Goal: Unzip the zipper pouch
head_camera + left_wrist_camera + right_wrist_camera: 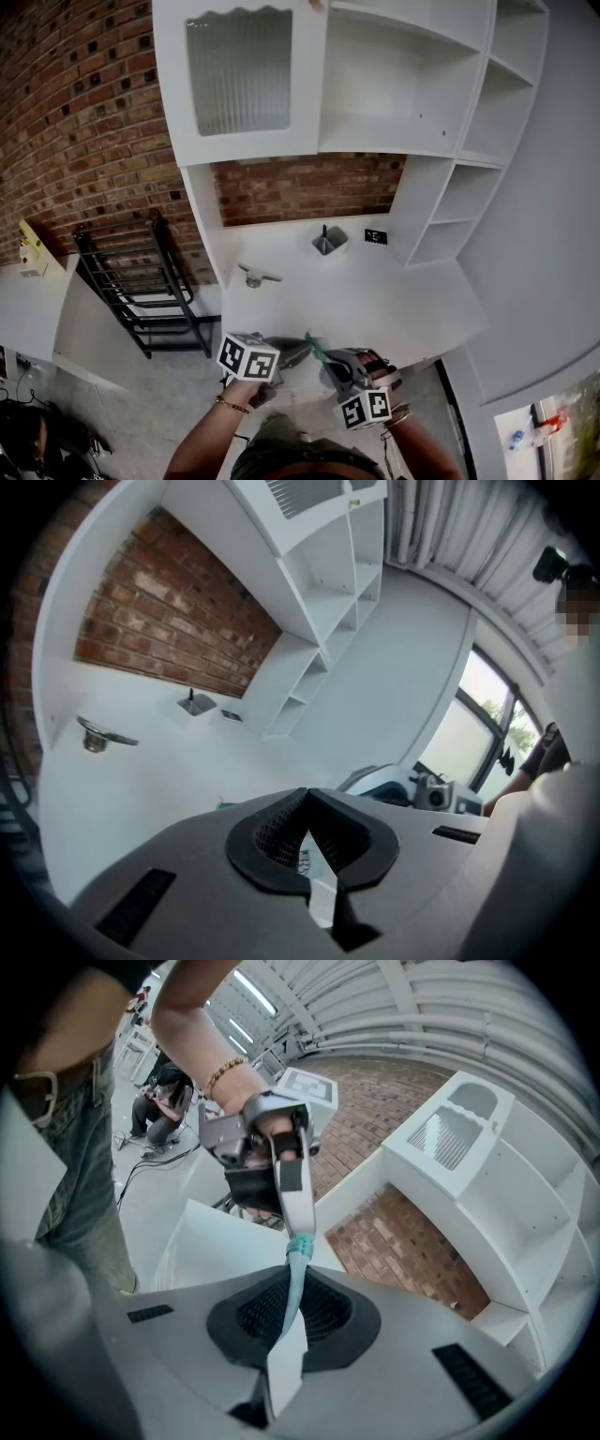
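Right gripper (294, 1277) is clamped on the pouch (298, 1247), a thin teal strip seen edge-on that rises from between its black pads. Straight ahead of it, the strip's bunched far end meets the tip of the left gripper (296, 1225), so the pouch runs in a straight line from one tool to the other. The left gripper's jaws are pressed together as well. Its own view shows the pads meeting at the tips, with only a sliver of gap lower down. The pinch seems to be on that teal end, though I cannot tell whether it is the zip pull or the pouch's edge.

From the head view, both tools sit close together at the near edge of the white desk (309, 291), tips almost touching, with the pouch between them. Well ahead of the grippers a small holder (328, 242) stands by the brick wall (300, 192). A metal piece (253, 276) lies on the desk ahead and to the left of the left gripper.
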Motion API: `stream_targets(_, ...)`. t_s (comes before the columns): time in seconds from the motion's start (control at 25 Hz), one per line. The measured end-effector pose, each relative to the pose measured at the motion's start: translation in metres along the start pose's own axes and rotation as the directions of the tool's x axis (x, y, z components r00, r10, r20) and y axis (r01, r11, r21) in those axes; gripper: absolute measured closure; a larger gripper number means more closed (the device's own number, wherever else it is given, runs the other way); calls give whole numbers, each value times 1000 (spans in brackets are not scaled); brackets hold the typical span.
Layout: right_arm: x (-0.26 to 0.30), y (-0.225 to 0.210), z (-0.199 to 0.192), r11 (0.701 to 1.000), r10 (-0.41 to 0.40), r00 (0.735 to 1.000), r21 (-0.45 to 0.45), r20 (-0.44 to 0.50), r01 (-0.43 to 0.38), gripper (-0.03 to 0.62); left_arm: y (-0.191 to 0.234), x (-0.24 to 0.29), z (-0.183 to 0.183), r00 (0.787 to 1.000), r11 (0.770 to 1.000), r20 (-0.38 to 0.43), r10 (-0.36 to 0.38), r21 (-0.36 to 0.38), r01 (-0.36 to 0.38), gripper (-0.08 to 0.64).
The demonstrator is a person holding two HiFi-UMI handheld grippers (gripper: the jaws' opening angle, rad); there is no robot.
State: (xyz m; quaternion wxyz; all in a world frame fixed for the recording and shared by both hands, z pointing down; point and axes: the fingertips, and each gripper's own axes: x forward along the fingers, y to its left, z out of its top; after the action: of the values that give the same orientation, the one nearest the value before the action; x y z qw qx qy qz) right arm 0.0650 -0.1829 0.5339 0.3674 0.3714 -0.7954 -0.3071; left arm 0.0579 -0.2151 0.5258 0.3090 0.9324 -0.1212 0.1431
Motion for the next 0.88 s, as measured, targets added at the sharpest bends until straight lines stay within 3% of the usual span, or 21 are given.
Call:
stream_targets(0.64, -4, -4, 0, 998, 2, 999, 68, 36, -4, 586, 9, -1, 1, 1000, 1000, 20, 11, -30, -10, 557)
stream_targets(0.88, -8, -5, 1, 996, -2, 999, 85, 47, -2, 586, 15, -1, 1, 999, 999, 18, 49, -21, -49, 557)
